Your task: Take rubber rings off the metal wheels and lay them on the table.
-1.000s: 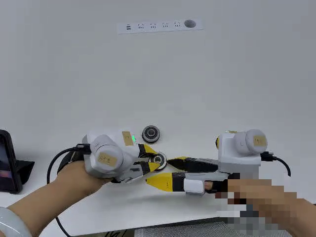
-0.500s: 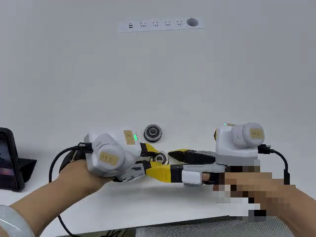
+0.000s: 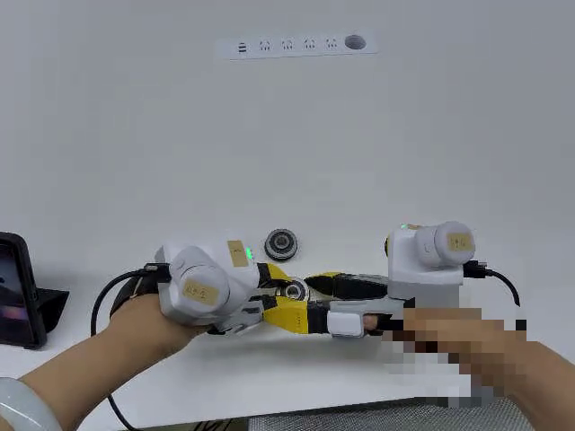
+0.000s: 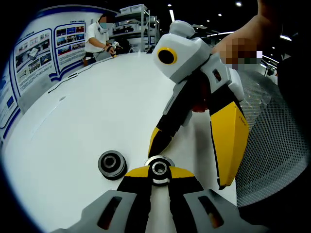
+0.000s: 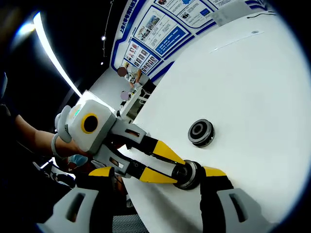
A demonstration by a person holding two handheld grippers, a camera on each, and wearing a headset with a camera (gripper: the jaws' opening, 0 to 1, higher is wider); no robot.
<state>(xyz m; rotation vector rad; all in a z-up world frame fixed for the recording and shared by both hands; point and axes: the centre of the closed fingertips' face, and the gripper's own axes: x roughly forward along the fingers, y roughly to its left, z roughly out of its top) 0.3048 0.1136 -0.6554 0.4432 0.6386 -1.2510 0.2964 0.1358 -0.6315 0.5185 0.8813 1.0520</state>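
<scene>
The table looks smooth matt white, the clamped wheel gleams as polished metal, the loose wheel wears a dull black rubber ring, and the left gripper shows glossy yellow plastic.

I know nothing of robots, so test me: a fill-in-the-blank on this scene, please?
The left tool is shut on a wheel; the right tool is ___.
A second wheel lies on the ___.
Both tools' tips are coloured ___.
Missing: open, table, yellow.
</scene>
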